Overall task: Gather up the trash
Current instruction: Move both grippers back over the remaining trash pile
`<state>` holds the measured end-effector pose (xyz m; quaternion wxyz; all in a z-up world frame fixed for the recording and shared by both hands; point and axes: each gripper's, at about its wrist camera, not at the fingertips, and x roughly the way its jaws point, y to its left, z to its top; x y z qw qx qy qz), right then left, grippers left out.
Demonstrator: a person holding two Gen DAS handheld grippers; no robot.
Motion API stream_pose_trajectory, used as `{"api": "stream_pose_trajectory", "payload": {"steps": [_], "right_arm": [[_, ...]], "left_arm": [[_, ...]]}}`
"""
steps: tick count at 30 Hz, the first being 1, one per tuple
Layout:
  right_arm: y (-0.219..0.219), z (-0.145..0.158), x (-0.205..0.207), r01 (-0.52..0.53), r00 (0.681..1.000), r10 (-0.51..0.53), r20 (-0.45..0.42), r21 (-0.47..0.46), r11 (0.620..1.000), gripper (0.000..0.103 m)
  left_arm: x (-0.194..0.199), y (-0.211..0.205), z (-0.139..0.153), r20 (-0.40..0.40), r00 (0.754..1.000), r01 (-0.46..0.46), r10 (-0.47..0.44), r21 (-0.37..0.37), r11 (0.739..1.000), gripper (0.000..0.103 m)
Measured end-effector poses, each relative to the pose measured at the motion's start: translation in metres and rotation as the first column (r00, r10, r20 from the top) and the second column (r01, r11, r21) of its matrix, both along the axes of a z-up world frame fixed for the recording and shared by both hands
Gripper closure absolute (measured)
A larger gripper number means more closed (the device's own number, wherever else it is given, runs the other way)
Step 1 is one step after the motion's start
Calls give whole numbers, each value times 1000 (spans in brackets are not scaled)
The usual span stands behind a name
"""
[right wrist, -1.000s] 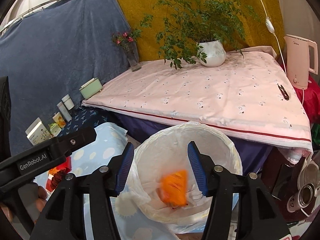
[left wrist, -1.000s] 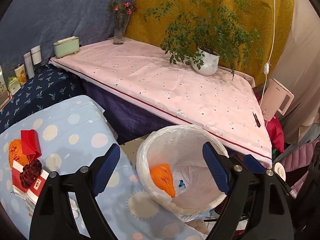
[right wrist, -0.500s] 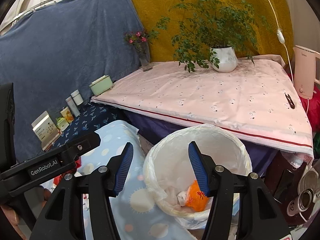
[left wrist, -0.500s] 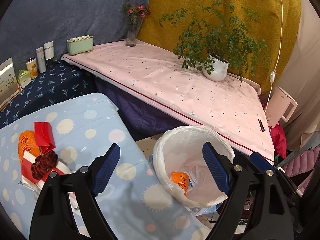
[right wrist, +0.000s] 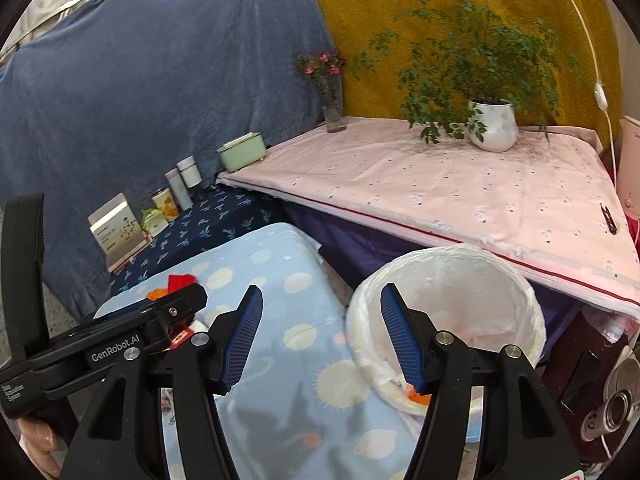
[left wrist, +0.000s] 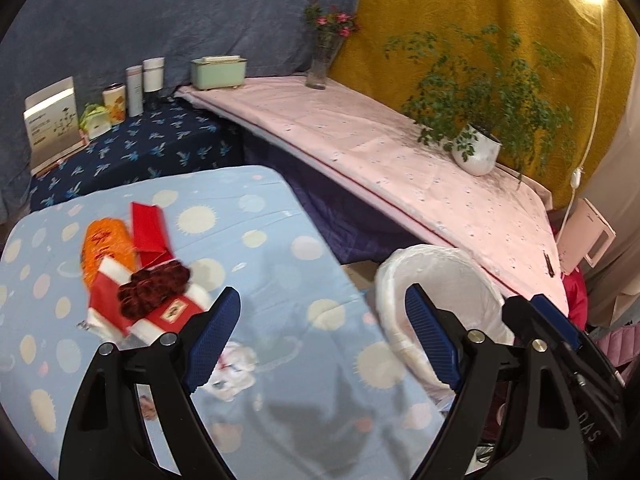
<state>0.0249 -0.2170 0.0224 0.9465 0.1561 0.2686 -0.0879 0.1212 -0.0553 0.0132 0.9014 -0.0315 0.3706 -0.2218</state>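
A white-lined trash bin (left wrist: 444, 280) (right wrist: 448, 300) stands beside the light blue spotted table (left wrist: 280, 248) (right wrist: 280, 280); an orange scrap (right wrist: 418, 394) shows inside it. On the table lie an orange wrapper (left wrist: 104, 244), a red packet (left wrist: 148, 228), a red-and-white box with a dark red bow (left wrist: 152, 292) and crumpled white paper (left wrist: 234, 368). My left gripper (left wrist: 320, 340) is open and empty above the table's right part. My right gripper (right wrist: 320, 336) is open and empty over the table edge, by the bin's rim.
A pink-clothed table (left wrist: 400, 152) holds a potted plant (left wrist: 476, 152), a flower vase (left wrist: 324, 64) and a green box (left wrist: 218, 72). Bottles and boxes (left wrist: 100, 108) stand on a dark blue surface. A pink kettle (left wrist: 586, 236) sits at right.
Both grippers have drawn back and turned left, from over the bin toward the blue table. The orange wrapper that was falling now lies in the bin.
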Motion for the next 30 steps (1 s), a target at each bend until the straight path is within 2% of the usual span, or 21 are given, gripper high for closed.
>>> {"api": "stream_pose_trajectory", "payload": {"steps": [8, 16, 26, 30], "right_arm": [[44, -9, 14, -93, 995, 93, -33, -5, 996, 43], [89, -23, 27, -182, 981, 181, -76, -13, 983, 43], [144, -54, 43, -289, 945, 286, -157, 0, 957, 43], [157, -67, 47, -312, 933, 309, -185, 13, 950, 43]], "left_arm": [[4, 64, -21, -35, 992, -122, 123, 23, 992, 20], [3, 123, -47, -86, 972, -213, 217, 52, 976, 20], [-3, 170, -89, -157, 949, -255, 273, 124, 959, 20], [0, 177, -109, -200, 939, -253, 279, 146, 956, 24]]}}
